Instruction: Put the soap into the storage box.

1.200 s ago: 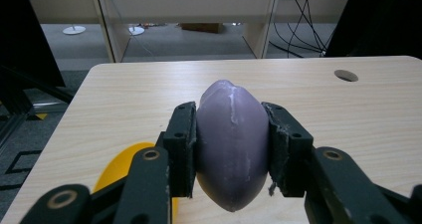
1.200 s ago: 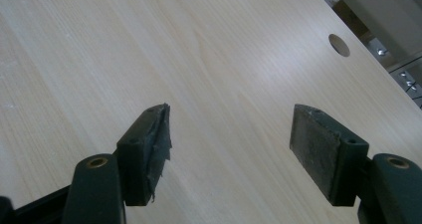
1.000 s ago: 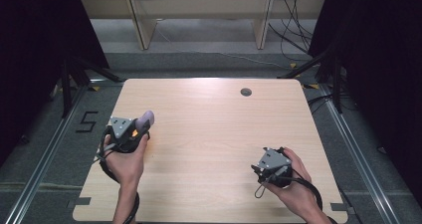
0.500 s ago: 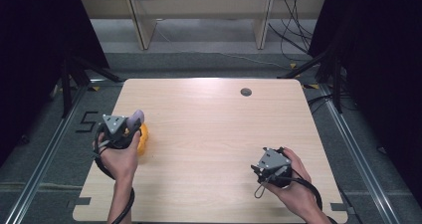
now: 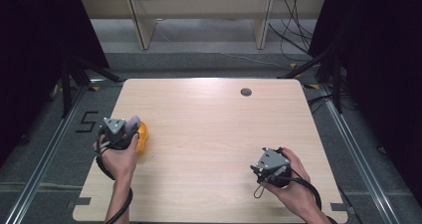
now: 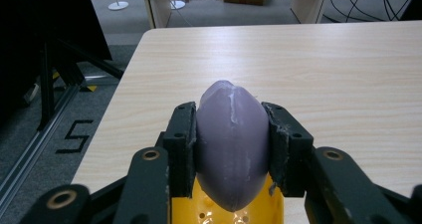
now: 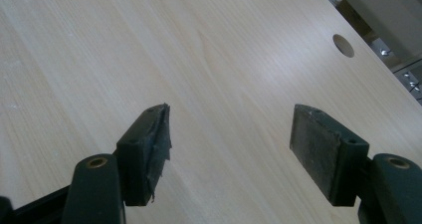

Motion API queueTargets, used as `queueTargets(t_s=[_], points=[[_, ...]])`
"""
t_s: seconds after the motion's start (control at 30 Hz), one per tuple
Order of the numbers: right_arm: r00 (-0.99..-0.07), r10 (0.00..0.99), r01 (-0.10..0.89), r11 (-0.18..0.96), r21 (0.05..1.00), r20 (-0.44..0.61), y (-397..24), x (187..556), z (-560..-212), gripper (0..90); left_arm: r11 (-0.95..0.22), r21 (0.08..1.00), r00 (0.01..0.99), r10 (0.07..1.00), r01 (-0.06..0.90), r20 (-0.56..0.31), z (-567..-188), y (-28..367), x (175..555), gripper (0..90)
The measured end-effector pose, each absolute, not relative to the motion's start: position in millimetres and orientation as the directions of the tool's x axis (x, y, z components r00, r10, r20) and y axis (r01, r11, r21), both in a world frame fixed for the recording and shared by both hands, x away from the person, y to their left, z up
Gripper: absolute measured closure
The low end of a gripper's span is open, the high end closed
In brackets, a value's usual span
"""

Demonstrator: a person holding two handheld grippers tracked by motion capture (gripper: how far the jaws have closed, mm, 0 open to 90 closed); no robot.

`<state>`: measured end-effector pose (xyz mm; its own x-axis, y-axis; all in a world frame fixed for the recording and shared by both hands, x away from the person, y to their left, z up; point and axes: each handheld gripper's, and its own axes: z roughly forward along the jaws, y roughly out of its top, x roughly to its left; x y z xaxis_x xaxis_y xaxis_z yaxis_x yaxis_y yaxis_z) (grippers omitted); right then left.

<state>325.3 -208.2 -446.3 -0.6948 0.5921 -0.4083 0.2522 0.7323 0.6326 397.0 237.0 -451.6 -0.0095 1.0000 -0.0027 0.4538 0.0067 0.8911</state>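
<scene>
Your left gripper (image 5: pixel 130 127) sits near the left edge of the tabletop (image 5: pixel 209 134), about midway along it, and its jaws are clamped on a purple, egg-shaped lump (image 6: pixel 232 142). In the left gripper view the lump fills the gap between the two black jaws, touching both pads, with its rounded tip pointing forward past them across the tabletop. Directly beneath the lump lies a yellow piece (image 6: pixel 226 211) with small holes in it; in the high view that yellow piece (image 5: pixel 142 136) shows just to the right of your left hand (image 5: pixel 118 157), resting on the wood. Whether the lump touches the yellow piece cannot be told.

Your right gripper (image 7: pixel 229 144) is near the front right corner of the tabletop, held in your right hand (image 5: pixel 293 184), well apart from the left one. Its jaws stand wide apart with nothing between them, pointing over bare wood toward the far edge. A round hole (image 7: pixel 344 45) in the tabletop lies ahead of them, near the far edge; the high view shows the same hole (image 5: pixel 246 91) right of centre.
</scene>
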Motion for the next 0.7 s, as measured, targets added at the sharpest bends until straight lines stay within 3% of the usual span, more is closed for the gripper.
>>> queueTargets(t_s=[0.7], points=[[-0.694, 0.594, 0.253, 0.730, 0.635, -0.407, -207, 325, -447, 33.0, 0.001, 0.871, -0.004, 1.000, 0.492, 0.001, -470, 234, 402, 58.8]])
